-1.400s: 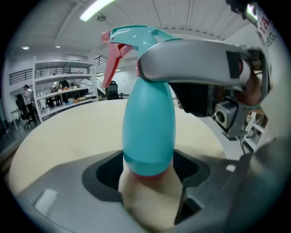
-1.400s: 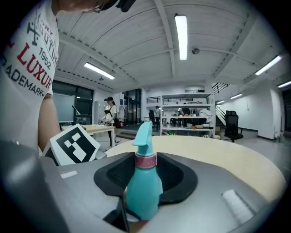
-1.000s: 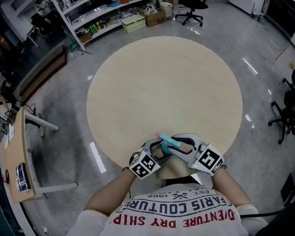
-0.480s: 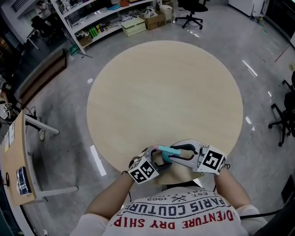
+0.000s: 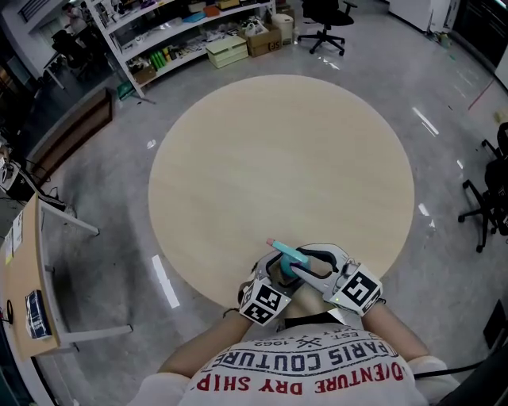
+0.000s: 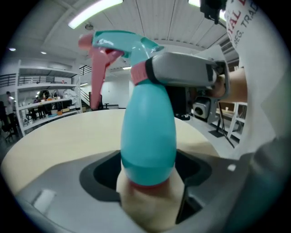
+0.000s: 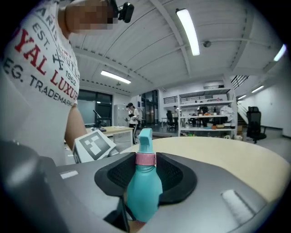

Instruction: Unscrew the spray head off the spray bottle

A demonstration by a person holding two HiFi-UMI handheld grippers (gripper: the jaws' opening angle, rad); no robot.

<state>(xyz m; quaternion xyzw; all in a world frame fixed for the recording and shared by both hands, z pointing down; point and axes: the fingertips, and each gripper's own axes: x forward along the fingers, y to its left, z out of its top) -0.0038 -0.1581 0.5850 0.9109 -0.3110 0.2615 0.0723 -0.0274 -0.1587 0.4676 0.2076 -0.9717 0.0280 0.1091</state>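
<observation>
A teal spray bottle (image 5: 290, 256) with a pink trigger is held over the near edge of the round table (image 5: 278, 158). My right gripper (image 5: 308, 262) is shut on the pink collar (image 7: 146, 159) below the spray head (image 6: 119, 42). In the left gripper view its grey jaw (image 6: 186, 75) clamps that collar. My left gripper (image 5: 278, 272) has the bottle's lower body (image 6: 148, 132) between its jaws, which are opening. Dark gaps show beside the body on both sides.
The person's torso and forearms fill the near side. Shelving (image 5: 175, 32) and boxes stand on the floor beyond the table, with an office chair (image 5: 325, 16) beside them. A desk (image 5: 24, 270) is at the left, more chairs (image 5: 492, 198) at the right.
My left gripper has shifted right and toward the body, closer under the bottle. The right gripper and bottle have stayed at the table's near edge.
</observation>
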